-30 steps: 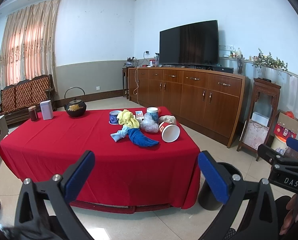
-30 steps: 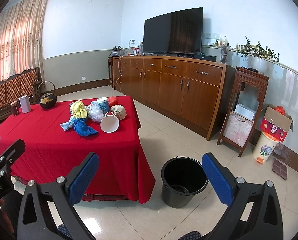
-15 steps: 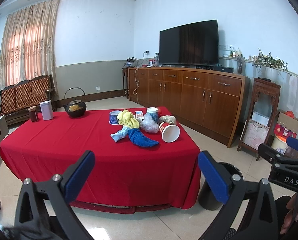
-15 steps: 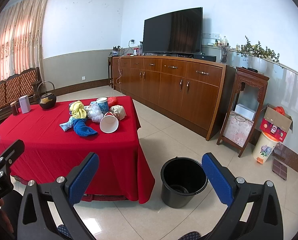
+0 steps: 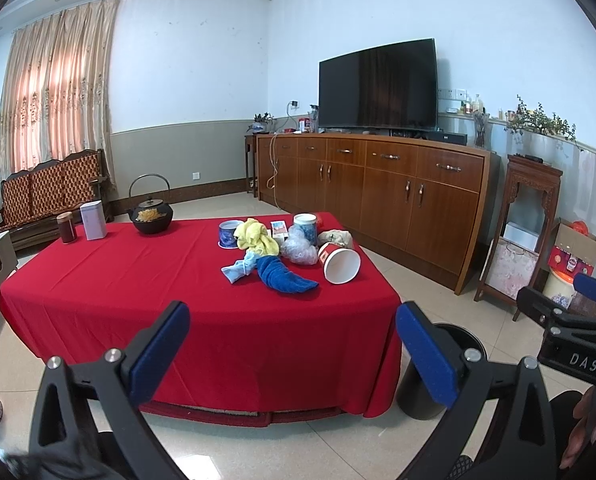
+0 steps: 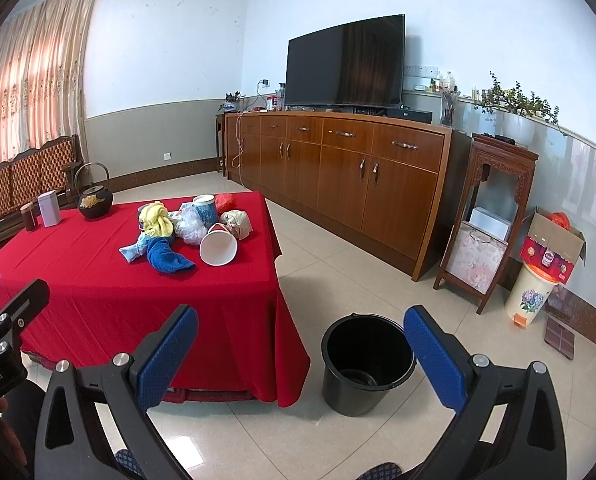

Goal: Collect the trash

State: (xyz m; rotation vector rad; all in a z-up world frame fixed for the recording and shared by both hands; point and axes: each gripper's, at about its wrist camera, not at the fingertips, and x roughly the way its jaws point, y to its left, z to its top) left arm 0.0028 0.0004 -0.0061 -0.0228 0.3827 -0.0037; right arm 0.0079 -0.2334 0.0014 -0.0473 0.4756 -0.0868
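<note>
A long wooden sideboard [image 6: 337, 168] runs along the wall behind the table [image 5: 138, 280], which is draped in red cloth. Beside the table's right corner, on the tiled floor, stands a black bucket [image 6: 367, 364], open-topped, with something dark lying at its bottom.

The trash sits in a cluster toward the table's far right end: a white paper cup [image 5: 341, 263] tipped on its side with its mouth facing the cameras, a crumpled clear plastic bag [image 5: 298, 249] just behind it, a balled beige wrapper [image 6: 238, 222] near the table's right edge, and a red crumpled piece [image 6: 225, 202] behind that. A yellow cloth [image 5: 256, 238] and a blue cloth [image 5: 284, 276] lie touching the same heap. On the table's far left end stand a black kettle [image 5: 150, 216], a white tin [image 5: 93, 220] and a dark jar [image 5: 66, 228].

The left gripper [image 5: 294, 350] hovers short of the table's near edge, jaws spread wide with nothing between them. The right gripper [image 6: 301, 356] hangs near the bucket, likewise wide apart and empty.
</note>
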